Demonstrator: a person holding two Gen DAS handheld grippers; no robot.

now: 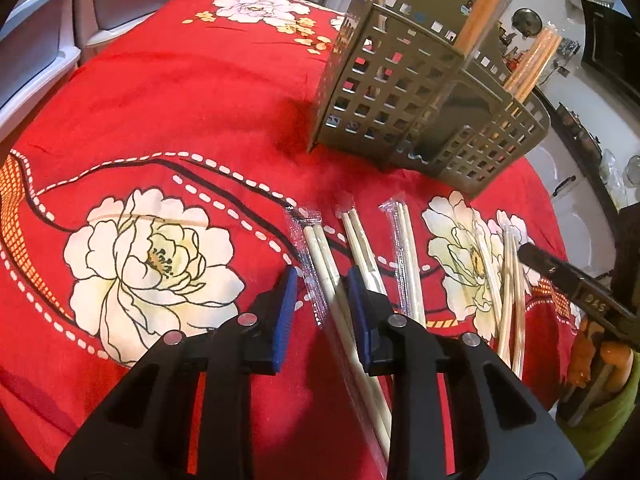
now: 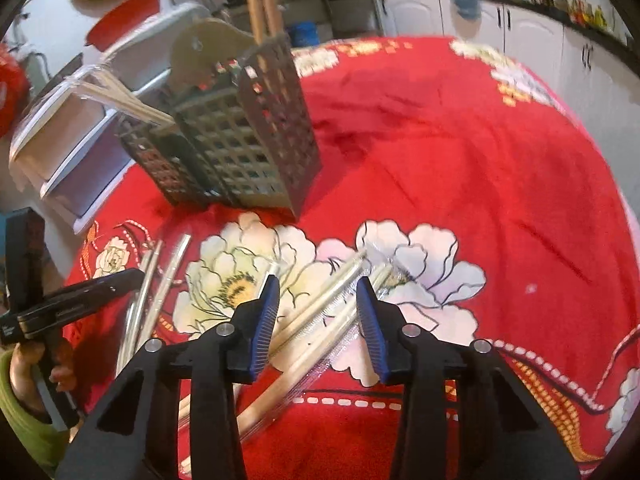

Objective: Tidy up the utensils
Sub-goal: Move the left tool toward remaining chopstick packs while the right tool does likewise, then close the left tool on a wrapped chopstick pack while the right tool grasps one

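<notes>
1. Chopsticks in clear wrappers lie between the jaws of both your grippers. Your left gripper (image 1: 322, 284) straddles one wrapped pair (image 1: 320, 256) on the red floral cloth (image 1: 180, 92); the blue pads stand partly open on either side, and the right pad looks close against the sticks, but you cannot tell from this view whether it presses.
2. Your right gripper (image 2: 318, 294) stands over a loose heap of wrapped pairs (image 2: 340, 312) lying crosswise on a white printed flower. Its jaws are wider apart than the left ones, and the pads do not touch the sticks.
3. Just beyond your left gripper, two more wrapped pairs (image 1: 358, 232) lie side by side, pointing away from you. Further right, another bundle (image 1: 512, 280) rests on a flower beside the tip of your right gripper.
4. In the right wrist view, your left gripper (image 2: 96, 288) comes in from the left edge, with a hand (image 2: 36, 364) and green sleeve below it.
5. Farther back on the cloth stands the olive lattice holder (image 1: 400, 96), upright, with wrapped chopsticks (image 1: 484, 4) sticking out of its compartments.
6. Beyond the table's edge sit pale plastic drawers (image 1: 44, 40) and white cabinets (image 2: 472, 20).
</notes>
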